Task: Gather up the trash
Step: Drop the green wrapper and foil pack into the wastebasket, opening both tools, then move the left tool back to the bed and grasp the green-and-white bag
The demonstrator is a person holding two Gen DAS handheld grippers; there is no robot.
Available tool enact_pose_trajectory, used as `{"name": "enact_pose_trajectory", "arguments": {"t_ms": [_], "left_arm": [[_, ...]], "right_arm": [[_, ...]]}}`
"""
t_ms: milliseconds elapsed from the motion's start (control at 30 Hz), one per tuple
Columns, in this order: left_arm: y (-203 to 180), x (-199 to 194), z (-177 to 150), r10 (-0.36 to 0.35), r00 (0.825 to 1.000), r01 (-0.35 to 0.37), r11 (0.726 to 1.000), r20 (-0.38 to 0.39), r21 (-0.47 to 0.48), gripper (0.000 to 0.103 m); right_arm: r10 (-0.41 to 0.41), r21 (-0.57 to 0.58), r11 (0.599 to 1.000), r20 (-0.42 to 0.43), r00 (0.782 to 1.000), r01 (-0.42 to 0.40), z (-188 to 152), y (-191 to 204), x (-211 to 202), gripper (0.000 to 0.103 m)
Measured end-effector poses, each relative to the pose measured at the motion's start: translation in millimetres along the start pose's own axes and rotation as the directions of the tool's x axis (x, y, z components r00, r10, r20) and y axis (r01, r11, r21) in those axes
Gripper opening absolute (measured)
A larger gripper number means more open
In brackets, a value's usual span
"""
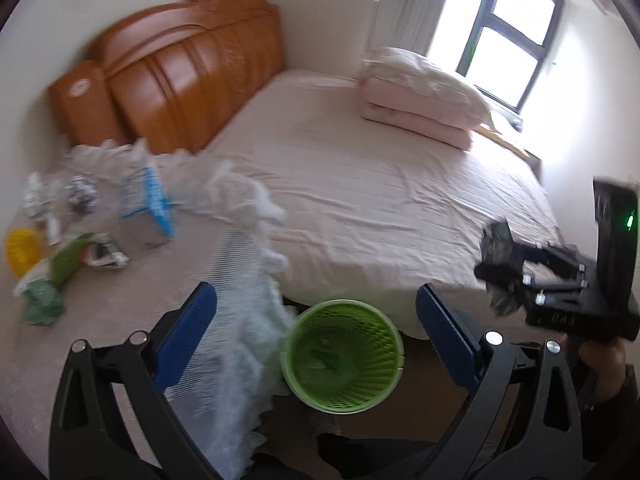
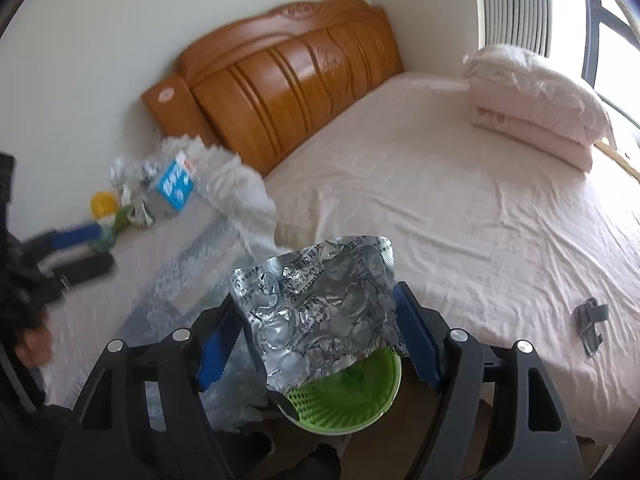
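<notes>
Right wrist view: a crumpled silver foil blister sheet (image 2: 320, 312) fills the lower centre of the frame, its pockets pushed out and dented, the upper edge torn and ragged. Black Chinese characters are printed in rows across the foil; they are too creased and blurred to read with confidence. The sheet sits between the blue pads of the right tool (image 2: 316, 340), whose jaws stand fairly wide; whether the pads press on the foil, cannot tell. Directly below the sheet, at the lower centre, is a green mesh basket (image 2: 352, 408) with a white rim, its mouth facing up and a few small green scraps on its bottom. Left wrist view: the left tool (image 1: 316, 340) is released, jaws spread wide with nothing between the pads; the same basket (image 1: 342, 354) appears between them at the foot of the bed (image 1: 380, 208). A strip of white foam wrap (image 1: 240, 280) trails from mid-left down to the lower centre. At left on the sheet lie more scraps: a blue-and-white box (image 1: 150, 200) with unreadable print, a yellow cap (image 1: 22, 250), a green wrapper (image 1: 68, 260) and crumpled foil (image 1: 82, 196). At right in that view the right tool (image 1: 500, 264) holds dark crumpled material.
</notes>
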State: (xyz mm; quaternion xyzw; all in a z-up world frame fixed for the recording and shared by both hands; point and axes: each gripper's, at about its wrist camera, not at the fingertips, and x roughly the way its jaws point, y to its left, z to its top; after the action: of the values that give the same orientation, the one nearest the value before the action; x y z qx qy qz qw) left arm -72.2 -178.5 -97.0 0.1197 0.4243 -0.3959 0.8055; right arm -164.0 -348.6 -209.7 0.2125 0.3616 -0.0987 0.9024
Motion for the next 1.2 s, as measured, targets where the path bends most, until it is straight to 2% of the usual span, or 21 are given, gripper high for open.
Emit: {"name": "enact_pose_trajectory", "arguments": {"t_ms": [100, 233, 300, 500, 667, 800, 1000, 1200], "left_arm": [[22, -8, -5, 0.027, 1.000, -0.027, 0.998, 0.000, -0.048, 0.095], [45, -15, -11, 0.069, 0.998, -0.069, 0.993, 0.000, -0.100, 0.095], [52, -19, -14, 0.079, 0.997, -0.078, 0.990, -0.001, -0.115, 0.095], [72, -32, -22, 0.104, 0.995, -0.103, 0.985, 0.004, -0.142, 0.095], [94, -45, -27, 0.139, 0.990, -0.135, 0.979, 0.022, -0.151, 0.095], [116, -54, -31, 0.149, 0.988, -0.141, 0.974, 0.030, -0.179, 0.095], [153, -72, -43, 0.209, 0.977, -0.196, 0.957, 0.040, -0.214, 0.095], [201, -98, -68, 0.301, 0.953, -0.275, 0.910, 0.038, -0.309, 0.095]], "right_arm": [[-0.027, 0.012, 1.000, -0.055, 0.998, 0.027, -16, 9, 23, 0.100], [-0.014, 0.067, 0.997, -0.161, 0.987, 0.025, -31, 15, 56, 0.101], [-0.004, 0.089, 0.996, -0.180, 0.984, 0.020, -32, 18, 61, 0.101], [-0.018, 0.088, 0.996, -0.122, 0.992, 0.029, -11, 34, 41, 0.101], [0.028, 0.116, 0.993, -0.055, 0.998, -0.021, 16, 55, 19, 0.101], [0.044, 0.077, 0.996, -0.032, 0.999, -0.042, 31, 84, 12, 0.101], [0.099, -0.001, 0.995, -0.041, 0.994, -0.099, 46, 142, 27, 0.101], [0.185, -0.098, 0.976, -0.080, 0.980, -0.192, 55, 207, 56, 0.101]]}}
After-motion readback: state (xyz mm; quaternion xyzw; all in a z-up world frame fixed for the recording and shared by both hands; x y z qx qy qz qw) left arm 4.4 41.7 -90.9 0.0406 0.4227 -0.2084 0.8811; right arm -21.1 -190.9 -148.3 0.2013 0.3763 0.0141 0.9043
